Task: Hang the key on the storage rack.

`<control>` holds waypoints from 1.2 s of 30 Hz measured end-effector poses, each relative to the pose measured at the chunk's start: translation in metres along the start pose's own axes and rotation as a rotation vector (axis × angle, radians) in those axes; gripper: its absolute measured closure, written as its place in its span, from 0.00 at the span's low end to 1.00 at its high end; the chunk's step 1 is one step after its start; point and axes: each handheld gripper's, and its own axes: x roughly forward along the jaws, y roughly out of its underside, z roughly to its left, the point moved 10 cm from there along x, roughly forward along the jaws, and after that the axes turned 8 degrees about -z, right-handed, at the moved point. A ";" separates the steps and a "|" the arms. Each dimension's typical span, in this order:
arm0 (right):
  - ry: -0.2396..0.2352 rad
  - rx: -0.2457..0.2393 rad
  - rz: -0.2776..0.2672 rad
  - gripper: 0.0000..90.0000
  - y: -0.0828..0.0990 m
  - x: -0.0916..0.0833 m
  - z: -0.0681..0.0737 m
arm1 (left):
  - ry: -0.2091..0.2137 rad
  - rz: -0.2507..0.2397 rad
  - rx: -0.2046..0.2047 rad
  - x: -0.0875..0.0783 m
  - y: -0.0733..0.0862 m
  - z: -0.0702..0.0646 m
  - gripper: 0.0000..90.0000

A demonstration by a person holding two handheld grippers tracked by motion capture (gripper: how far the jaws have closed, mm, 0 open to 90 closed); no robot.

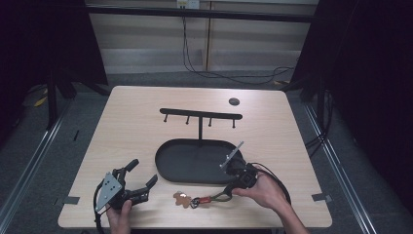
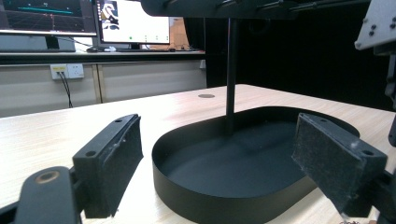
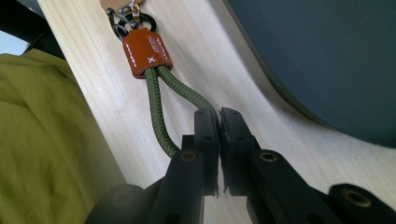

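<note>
A keychain lies near the table's front edge: an olive-green cord loop (image 3: 159,107), a brown leather tab (image 3: 145,52), a black ring and a tan charm (image 1: 182,199). My right gripper (image 3: 218,114) is shut on the far end of the cord loop (image 1: 221,195). Behind the keychain stands a black oval tray (image 1: 168,168) with a T-shaped hook rack (image 1: 200,115) rising from it. My left gripper (image 1: 141,171) rests at the front left of the table, its jaws wide apart with nothing between them, pointing at the tray (image 2: 196,200).
A small black disc (image 1: 234,101) sits at the table's far right. A yellow-green sleeve (image 3: 42,140) fills the left of the right gripper view. The table's front edge runs just below the keychain. Monitors (image 2: 133,21) stand beyond the table.
</note>
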 end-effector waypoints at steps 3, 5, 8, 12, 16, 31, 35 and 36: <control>-0.009 -0.015 0.019 0.96 -0.005 -0.004 0.001 | 0.000 0.000 -0.001 0.000 0.000 0.000 0.17; -0.033 -0.013 0.052 0.96 -0.006 -0.008 0.004 | 0.000 -0.001 -0.001 0.000 0.000 0.000 0.17; -0.041 -0.007 0.065 0.96 -0.011 -0.014 0.000 | 0.000 -0.001 0.000 0.000 0.000 0.000 0.17; -0.029 -0.011 0.064 0.96 -0.020 -0.021 -0.004 | 0.000 0.000 0.000 0.000 0.000 0.000 0.17; -0.024 -0.031 0.072 0.96 -0.028 -0.030 -0.002 | 0.000 0.000 0.000 0.000 0.000 0.000 0.17; 0.008 -0.064 0.094 0.96 -0.053 -0.054 0.000 | 0.000 0.000 0.000 0.000 0.000 0.000 0.17; 0.025 -0.071 0.096 0.96 -0.059 -0.063 0.004 | 0.000 0.000 -0.001 0.000 0.000 0.000 0.17; 0.025 -0.075 0.095 0.96 -0.061 -0.065 0.004 | 0.000 0.000 0.000 0.000 0.000 0.000 0.17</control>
